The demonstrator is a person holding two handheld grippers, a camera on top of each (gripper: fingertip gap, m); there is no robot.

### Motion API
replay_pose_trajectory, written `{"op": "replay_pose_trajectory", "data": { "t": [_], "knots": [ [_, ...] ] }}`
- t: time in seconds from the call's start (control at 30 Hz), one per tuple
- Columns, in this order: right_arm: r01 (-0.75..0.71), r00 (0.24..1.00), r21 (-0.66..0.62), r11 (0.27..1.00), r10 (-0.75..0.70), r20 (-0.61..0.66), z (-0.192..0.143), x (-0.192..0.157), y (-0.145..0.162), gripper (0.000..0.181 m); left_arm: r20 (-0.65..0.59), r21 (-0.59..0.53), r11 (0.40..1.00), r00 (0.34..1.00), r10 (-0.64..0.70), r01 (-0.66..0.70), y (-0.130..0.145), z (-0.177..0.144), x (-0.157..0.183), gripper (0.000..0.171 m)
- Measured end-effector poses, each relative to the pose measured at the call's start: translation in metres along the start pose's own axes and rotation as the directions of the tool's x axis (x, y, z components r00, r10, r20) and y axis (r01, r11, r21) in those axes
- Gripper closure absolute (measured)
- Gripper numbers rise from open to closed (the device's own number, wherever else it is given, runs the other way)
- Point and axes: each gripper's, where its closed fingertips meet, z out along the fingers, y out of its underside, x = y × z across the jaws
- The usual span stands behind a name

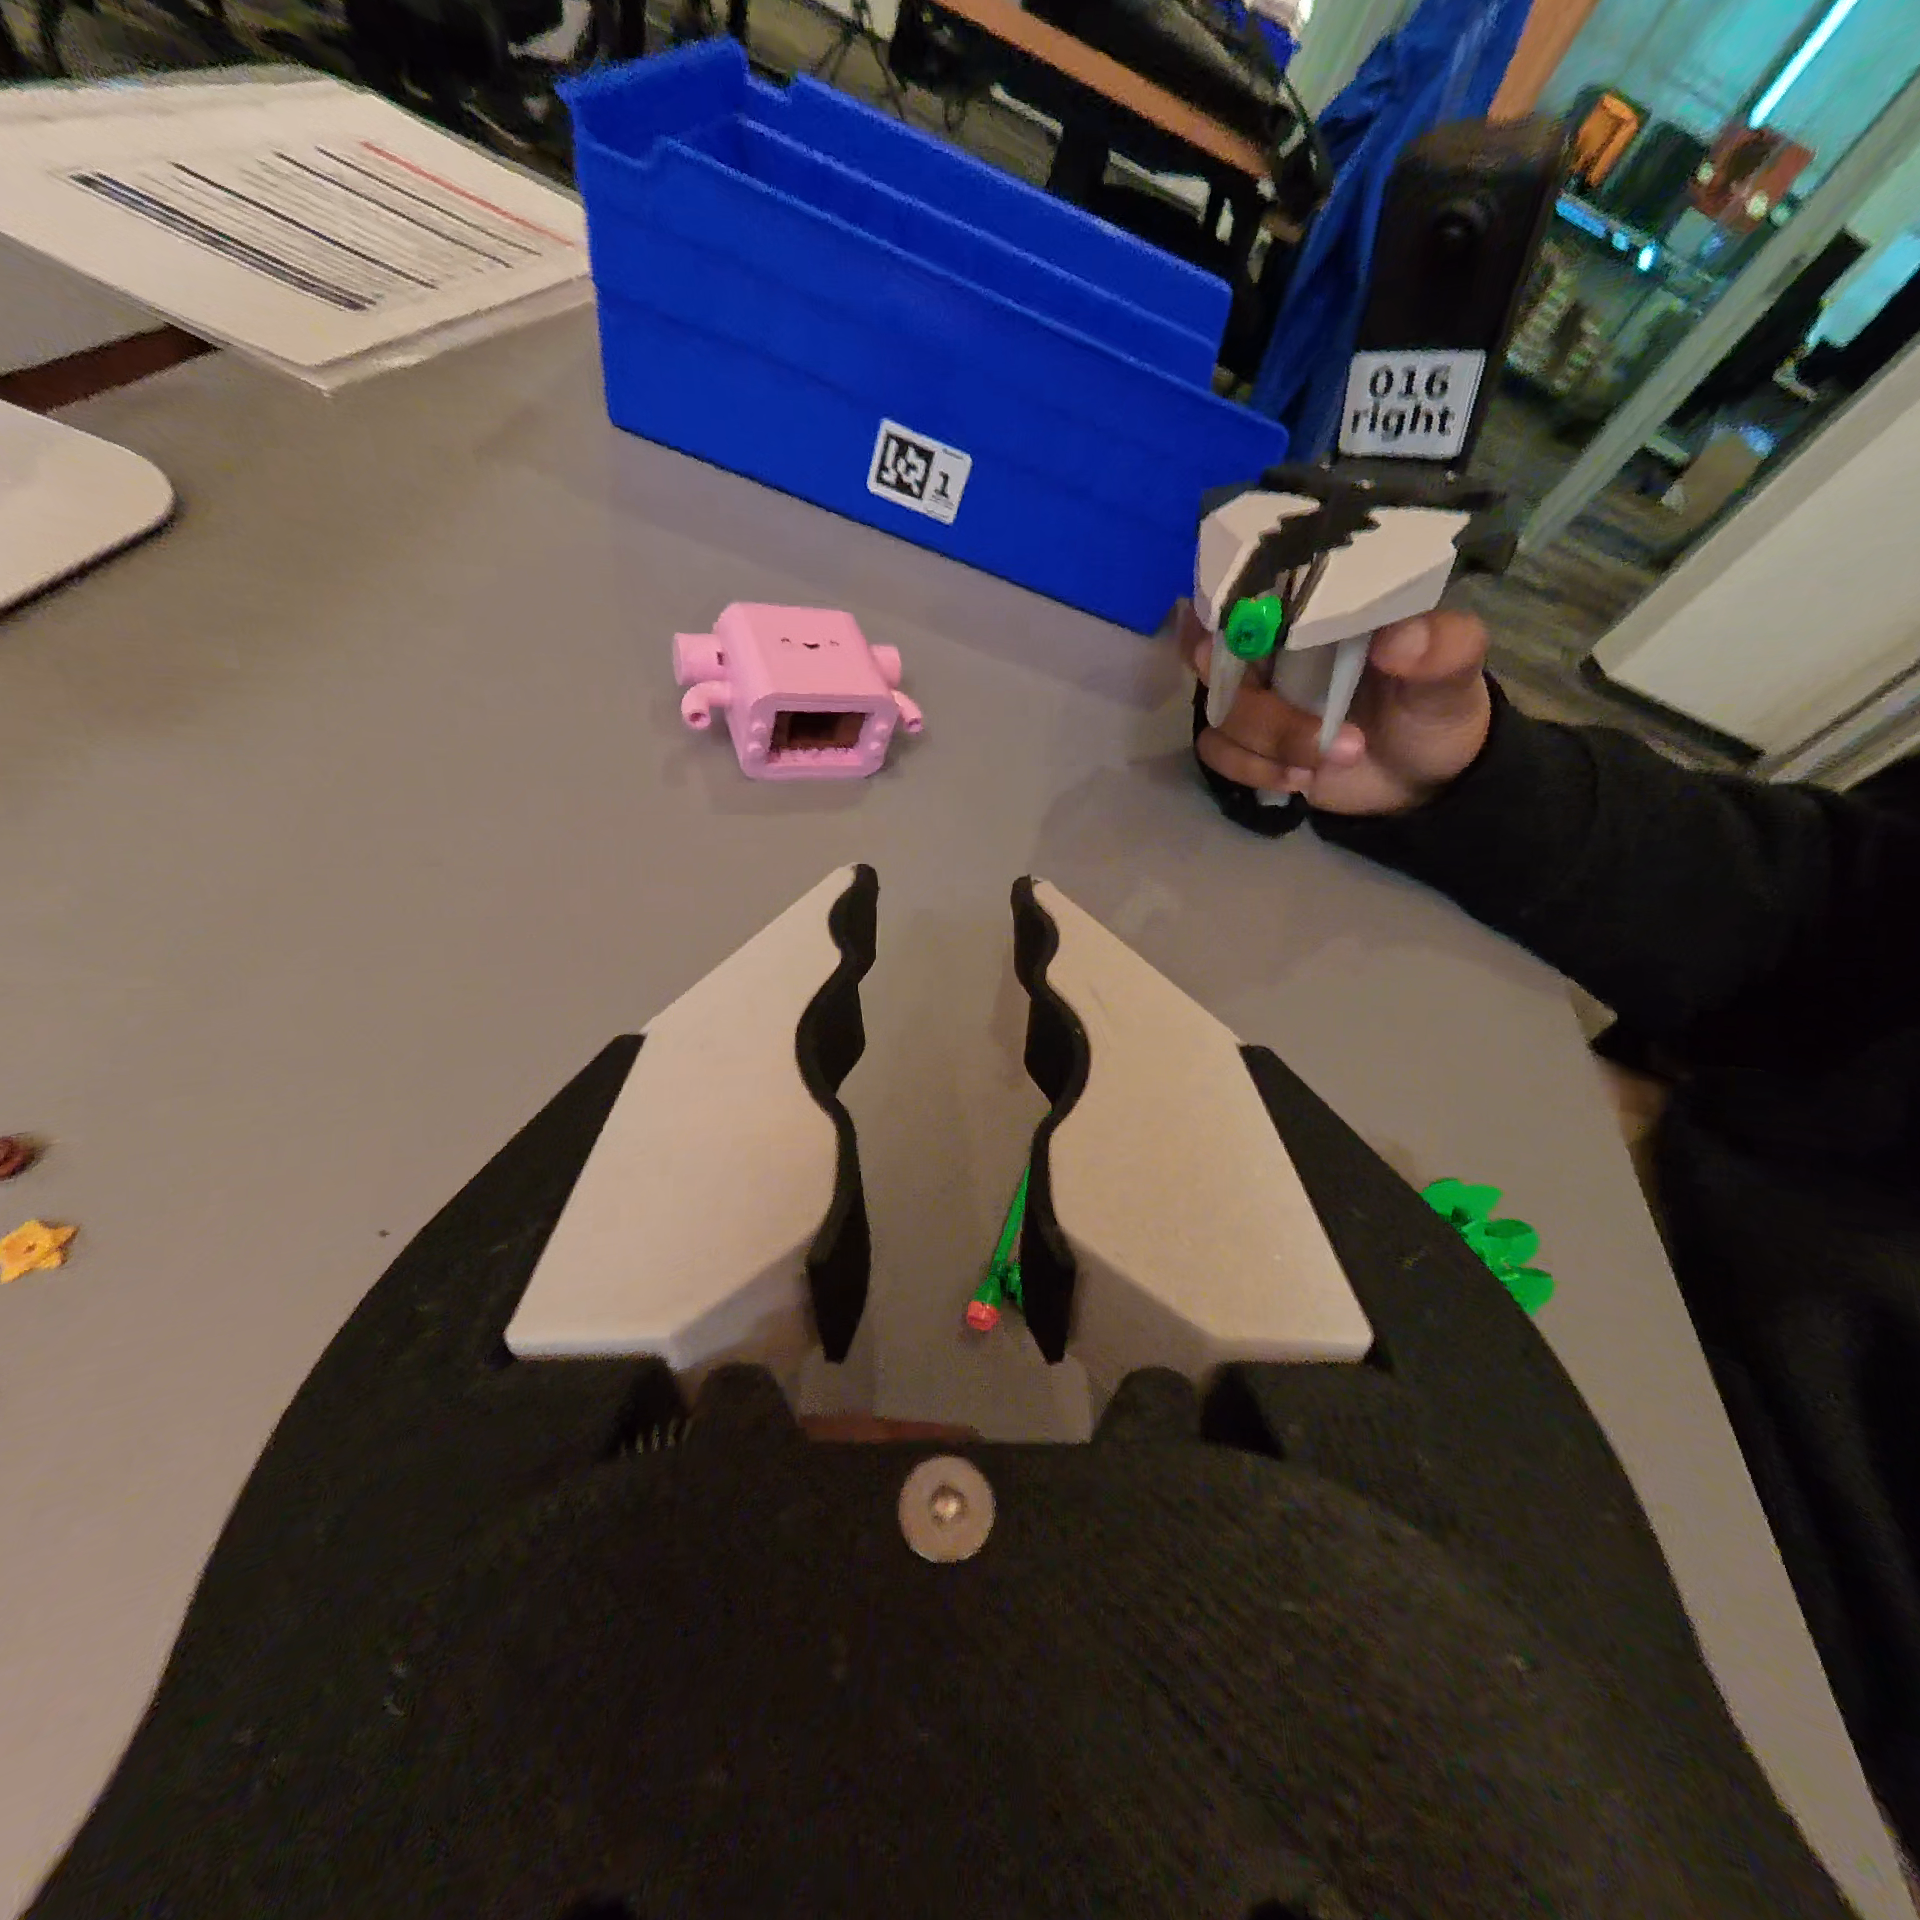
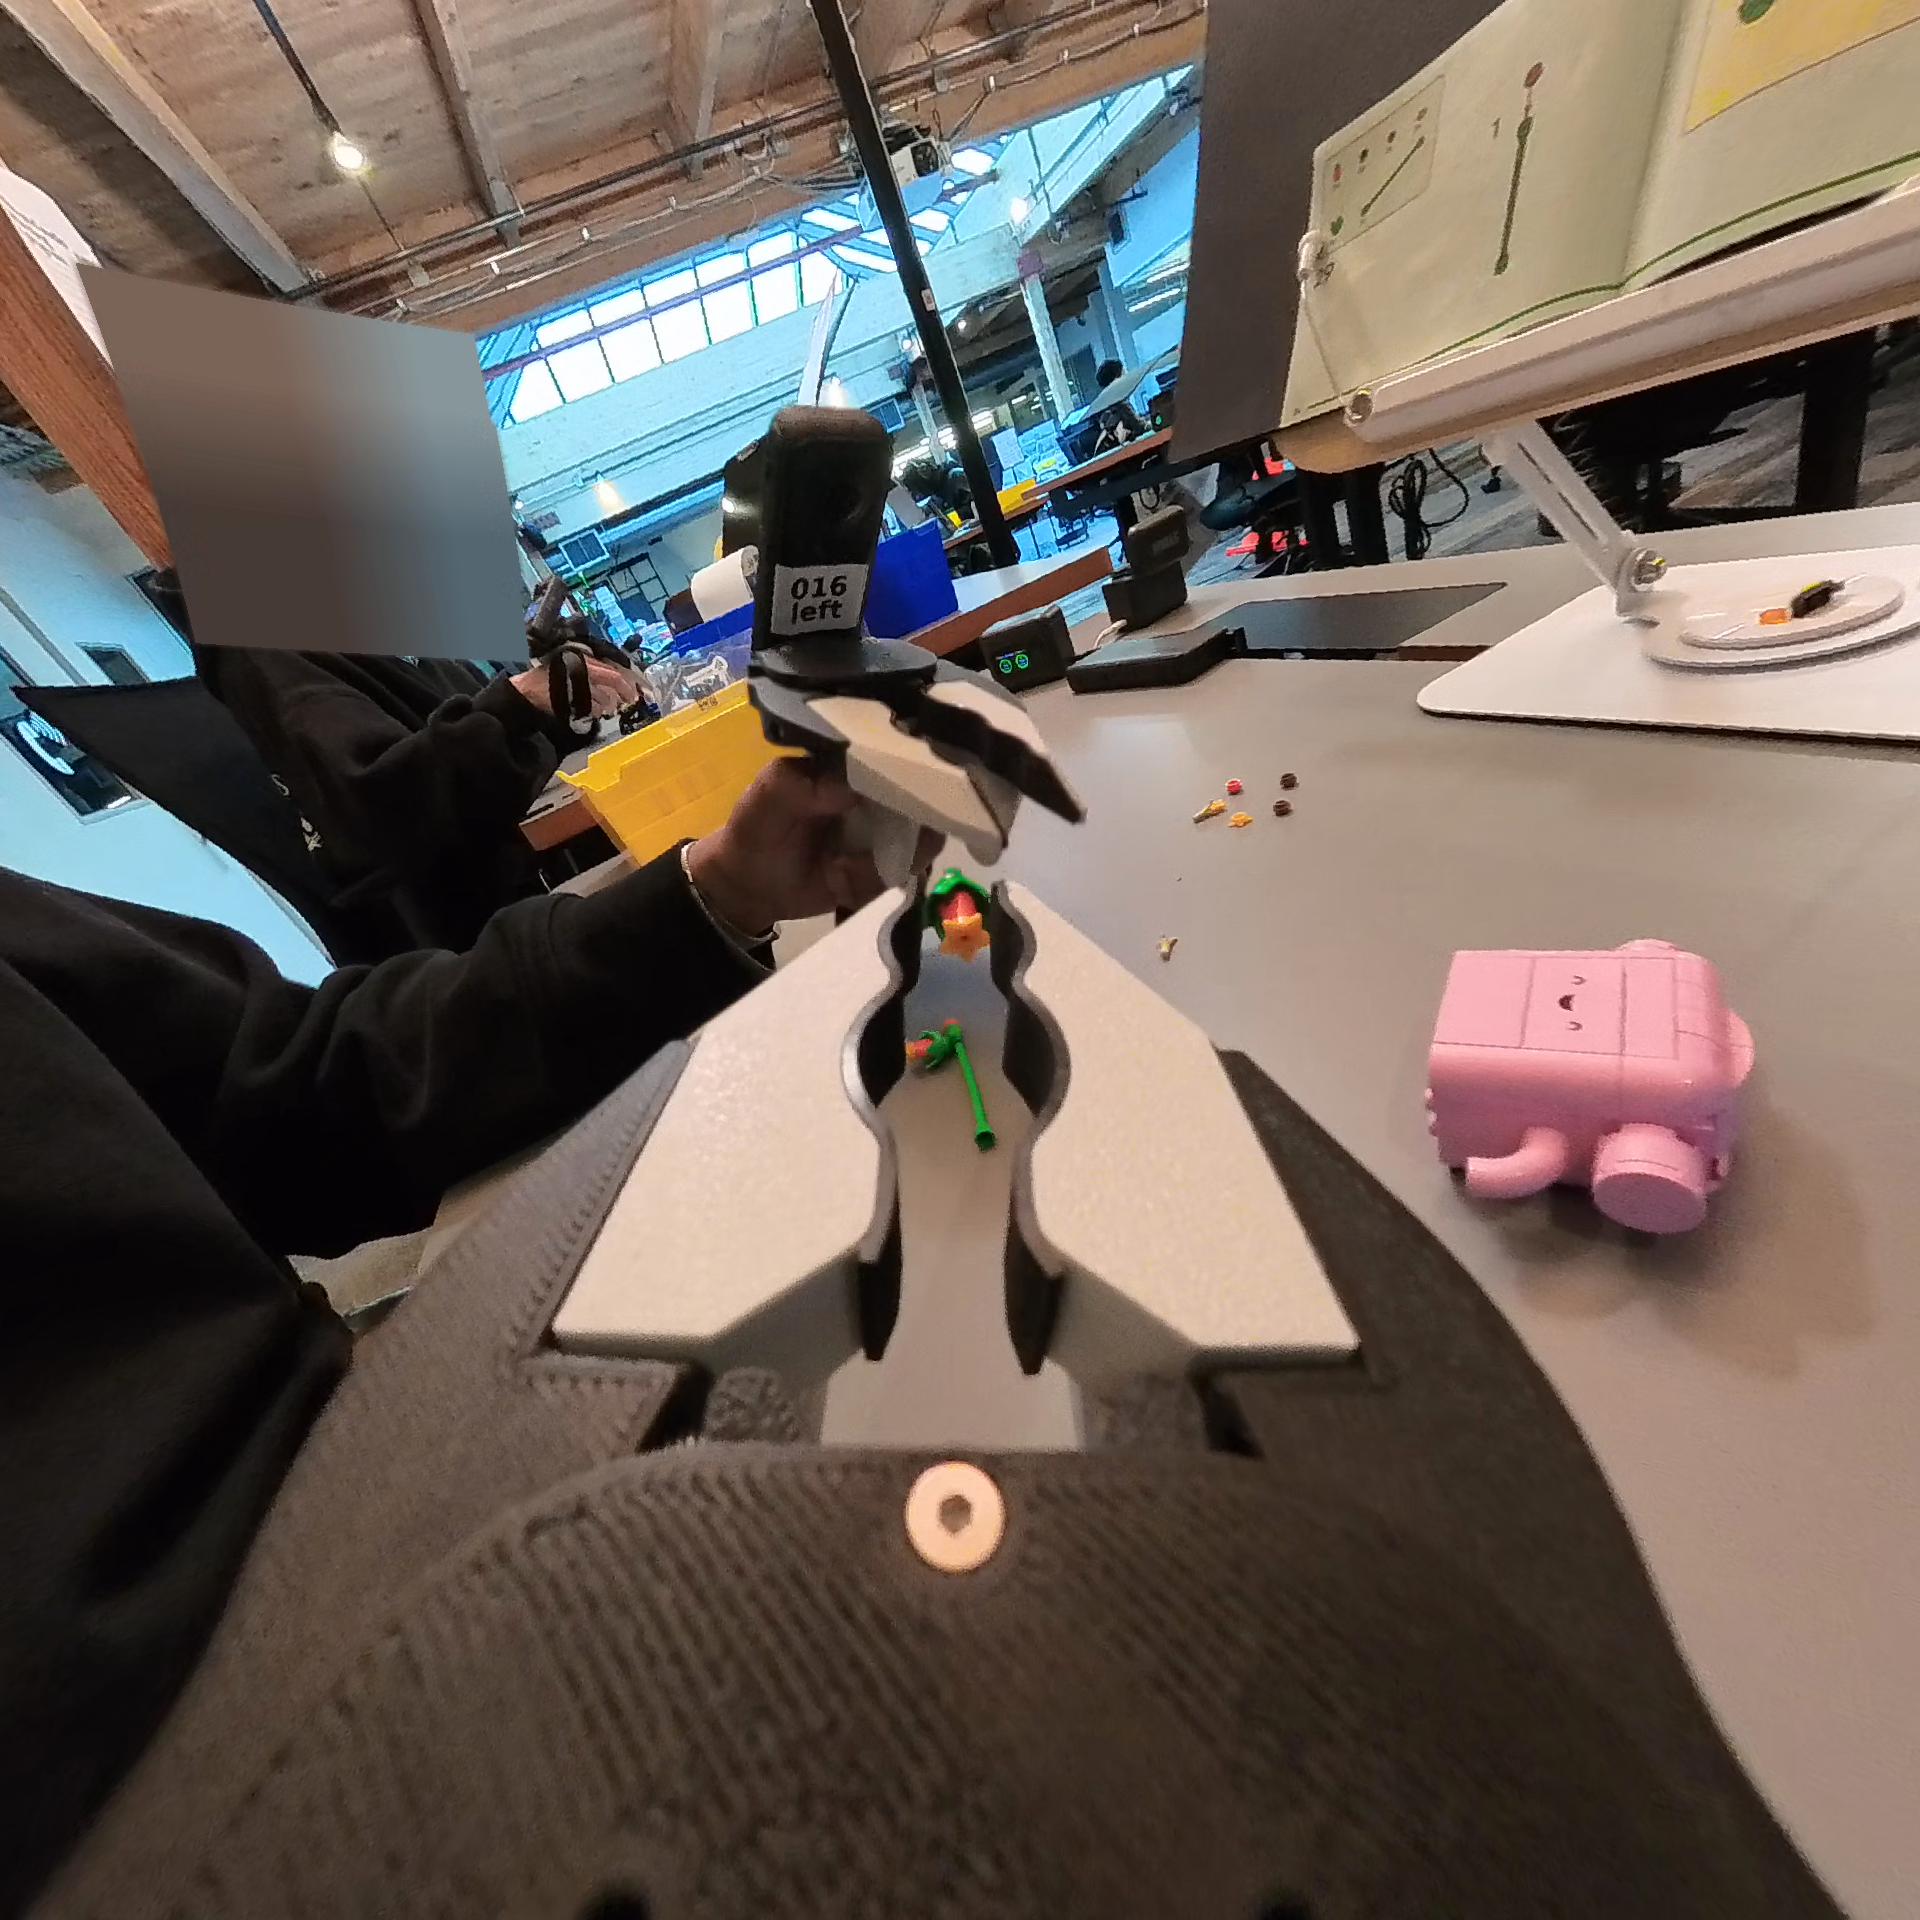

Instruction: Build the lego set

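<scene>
Left wrist view: we see the left gripper [image 1: 943,883] above the grey table [image 1: 416,831], its jaws apart with nothing between them. Below its right finger lies a green stem with a red tip [image 1: 997,1262] on the table, and a cluster of green leaf pieces [image 1: 1486,1242] shows just past the gripper's right edge. Farther off, a pink block figure with a smiling face [image 1: 795,686] lies on its side, its open underside towards us. Behind it stands a blue bin [image 1: 831,312] bearing a square marker tag. At the right, a hand [image 1: 1361,717] holds the right gripper [image 1: 1273,623], which pinches a small green flower piece [image 1: 1252,623]. A yellow star piece [image 1: 36,1245] lies at the left edge, and a printed sheet [image 1: 301,218] lies at the far left.

Right wrist view: we see the right gripper [image 2: 954,899] clamped at its tips on the green flower piece [image 2: 956,914], which carries red and yellow-orange parts. Between the fingers, on the table [image 2: 1558,831], lies a second green stem piece [image 2: 961,1081]. The left gripper [image 2: 1023,821] hangs just beyond, jaws apart. The pink figure [image 2: 1579,1070] lies to the right. Small loose pieces [image 2: 1242,805] are scattered farther back, and an open instruction booklet [image 2: 1558,135] rests on a white stand [image 2: 1662,665].
</scene>
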Motion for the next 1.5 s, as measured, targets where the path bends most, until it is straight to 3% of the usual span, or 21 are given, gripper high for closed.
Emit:
{"op": "replay_pose_trajectory", "data": {
  "t": [0.17, 0.37, 0.57, 0.63, 0.7, 0.97, 1.13, 1.23, 1.43, 1.5],
  "knots": [
    [0.018, 1.0, -0.028, 0.999, -0.018, -0.007, 0.003, -0.001, 0.004, 0.17, 0.071, 0.016, 1.0, 0.997, -0.025, 0.024, 0.004, -0.017, -0.017, 0.147],
    [0.012, 1.0, -0.033, 0.999, -0.012, -0.011, 0.003, 0.0, 0.005, 0.17, 0.131, -0.145, 0.989, 0.991, 0.033, -0.014, 0.032, -0.023, -0.025, 0.152],
    [-0.004, 1.0, -0.028, 1.0, 0.003, -0.01, 0.003, 0.002, 0.004, 0.17, 0.086, -0.204, 0.979, 0.995, 0.043, -0.025, 0.041, -0.019, -0.017, 0.151],
    [-0.008, 1.0, -0.027, 1.0, 0.008, -0.01, 0.003, 0.002, 0.004, 0.17, -0.018, -0.236, 0.971, 1.0, 0.024, -0.028, 0.046, -0.019, 0.0, 0.157],
    [-0.012, 1.0, -0.026, 1.0, 0.012, -0.009, 0.002, 0.002, 0.004, 0.17, -0.072, -0.245, 0.969, 0.997, 0.02, -0.037, 0.046, -0.021, 0.011, 0.153],
    [-0.022, 1.0, -0.025, 0.999, 0.022, -0.005, 0.002, 0.003, 0.003, 0.17, -0.003, -0.268, 0.961, 0.998, 0.062, -0.061, 0.047, -0.026, 0.001, 0.152],
    [-0.035, 0.999, -0.023, 0.999, 0.035, -0.002, 0.002, 0.003, 0.003, 0.17, 0.037, -0.372, 0.928, 0.999, 0.033, -0.017, 0.065, -0.054, -0.005, 0.171],
    [-0.045, 0.999, -0.029, 0.999, 0.045, 0.0, 0.003, 0.004, 0.004, 0.17, 0.031, -0.398, 0.917, 0.999, -0.022, 0.032, 0.073, -0.063, -0.003, 0.171],
    [-0.051, 0.999, -0.029, 0.998, 0.051, 0.003, 0.003, 0.004, 0.004, 0.17, 0.067, -0.506, 0.863, 0.997, 0.038, 0.001, 0.094, -0.057, -0.012, 0.171],
    [-0.06, 0.998, -0.024, 0.998, 0.06, 0.006, 0.002, 0.004, 0.004, 0.171, 0.06, -0.526, 0.85, 0.997, 0.041, -0.003, 0.099, -0.055, -0.01, 0.162]
  ]
}}
